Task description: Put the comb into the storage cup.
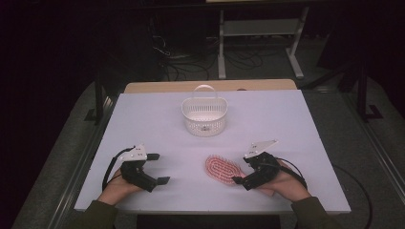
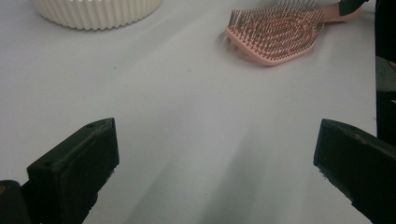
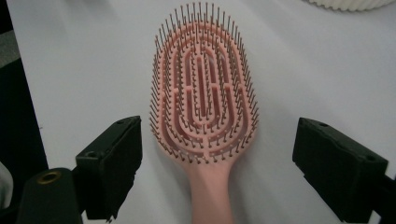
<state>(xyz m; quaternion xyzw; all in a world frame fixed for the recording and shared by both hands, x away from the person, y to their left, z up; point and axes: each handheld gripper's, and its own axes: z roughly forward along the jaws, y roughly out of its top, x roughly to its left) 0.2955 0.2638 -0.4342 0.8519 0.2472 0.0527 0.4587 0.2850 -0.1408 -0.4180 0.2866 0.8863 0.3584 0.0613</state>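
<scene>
Hairbrush, pink and bristle-side up, lies flat on the white surface near the front edge, its handle pointing toward the right gripper. In the right gripper view the handle runs down between the two black jaws, which stand spread on either side of it with clear gaps, touching nothing. The left gripper rests on the surface well to the left, its jaws also spread wide with only bare surface between them. The brush looks like light, stiff plastic, so it should lift easily and keep its shape; the smooth handle may be a little slippery, and the thin bristles could bend or catch if squeezed. The narrow handle, just below the oval head, seems the sensible place to grip, since the head is wide and prickly. A white plastic basket with a loop handle stands farther back near the middle, well apart from the brush, and the stretch of surface between them is open. The front edge lies close behind the right hand, so there is little room to pull backward, while forward and sideways look free.
</scene>
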